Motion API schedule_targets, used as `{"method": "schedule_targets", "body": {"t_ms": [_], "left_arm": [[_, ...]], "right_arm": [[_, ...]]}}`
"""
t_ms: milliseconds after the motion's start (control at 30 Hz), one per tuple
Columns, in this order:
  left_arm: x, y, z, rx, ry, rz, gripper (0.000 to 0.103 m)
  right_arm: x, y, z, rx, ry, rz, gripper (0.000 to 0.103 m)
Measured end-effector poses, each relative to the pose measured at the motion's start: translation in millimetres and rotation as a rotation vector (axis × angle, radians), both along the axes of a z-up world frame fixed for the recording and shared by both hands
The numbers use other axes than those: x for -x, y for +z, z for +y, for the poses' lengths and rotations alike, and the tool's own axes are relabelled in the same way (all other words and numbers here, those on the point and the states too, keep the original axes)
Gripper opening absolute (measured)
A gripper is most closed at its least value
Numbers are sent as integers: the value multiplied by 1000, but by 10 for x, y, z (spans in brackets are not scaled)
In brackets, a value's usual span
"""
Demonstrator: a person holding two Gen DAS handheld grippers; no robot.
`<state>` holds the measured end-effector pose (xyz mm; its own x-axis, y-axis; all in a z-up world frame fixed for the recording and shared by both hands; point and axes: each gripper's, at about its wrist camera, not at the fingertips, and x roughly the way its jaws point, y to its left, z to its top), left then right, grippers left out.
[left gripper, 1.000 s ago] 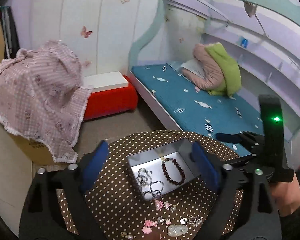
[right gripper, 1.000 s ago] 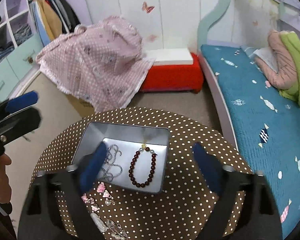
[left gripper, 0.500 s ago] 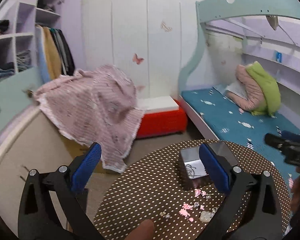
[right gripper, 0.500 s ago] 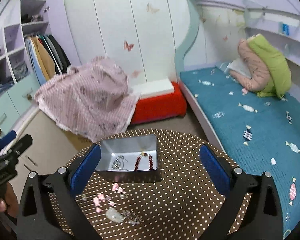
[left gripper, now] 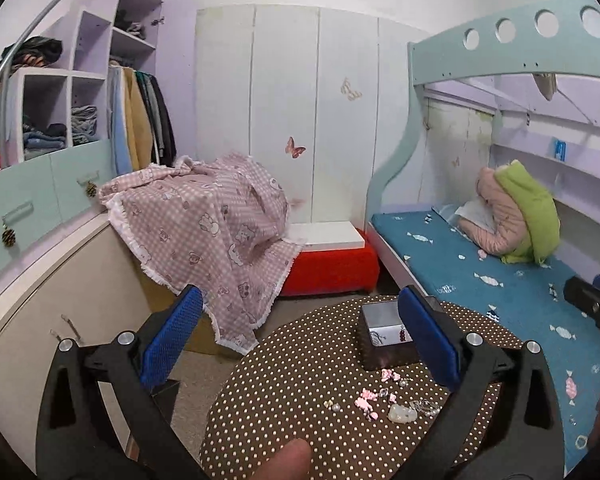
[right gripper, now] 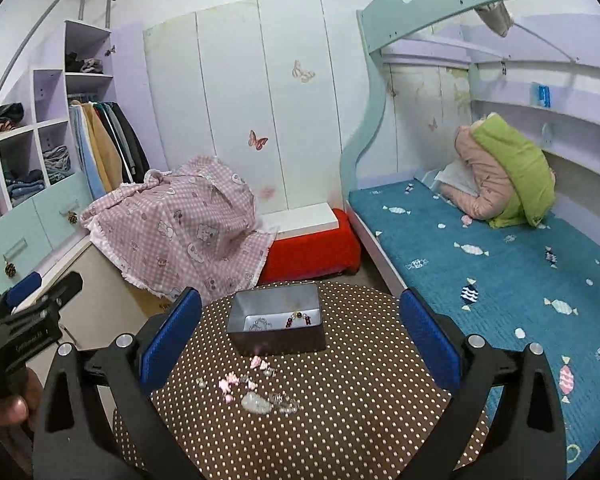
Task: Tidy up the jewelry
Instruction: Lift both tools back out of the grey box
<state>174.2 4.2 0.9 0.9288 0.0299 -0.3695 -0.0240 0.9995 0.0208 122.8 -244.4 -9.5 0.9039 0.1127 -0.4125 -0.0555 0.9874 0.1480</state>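
Jewelry sits partly inside a grey metal tin [right gripper: 276,326] on the polka-dot surface [right gripper: 360,392]: a silver chain [right gripper: 260,325] and a dark red bead bracelet [right gripper: 298,319]. Pink and clear pieces [right gripper: 256,390] lie scattered just in front of it. Both the left gripper [left gripper: 300,344] and right gripper [right gripper: 300,344] hold their fingers wide apart, gripping nothing.
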Motion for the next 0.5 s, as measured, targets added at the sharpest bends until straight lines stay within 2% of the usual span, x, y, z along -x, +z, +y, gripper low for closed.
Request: {"method": "schedule_targets", "body": {"t_ms": [200,500], "left_arm": [[318,-16,-21,-29,16,-9,98],[446,-130,14,12,3,15,98]], "right_arm": [[155,-92,46,32,-10,-3,95],[240,-111,27,54,-40,-2,95]]}}
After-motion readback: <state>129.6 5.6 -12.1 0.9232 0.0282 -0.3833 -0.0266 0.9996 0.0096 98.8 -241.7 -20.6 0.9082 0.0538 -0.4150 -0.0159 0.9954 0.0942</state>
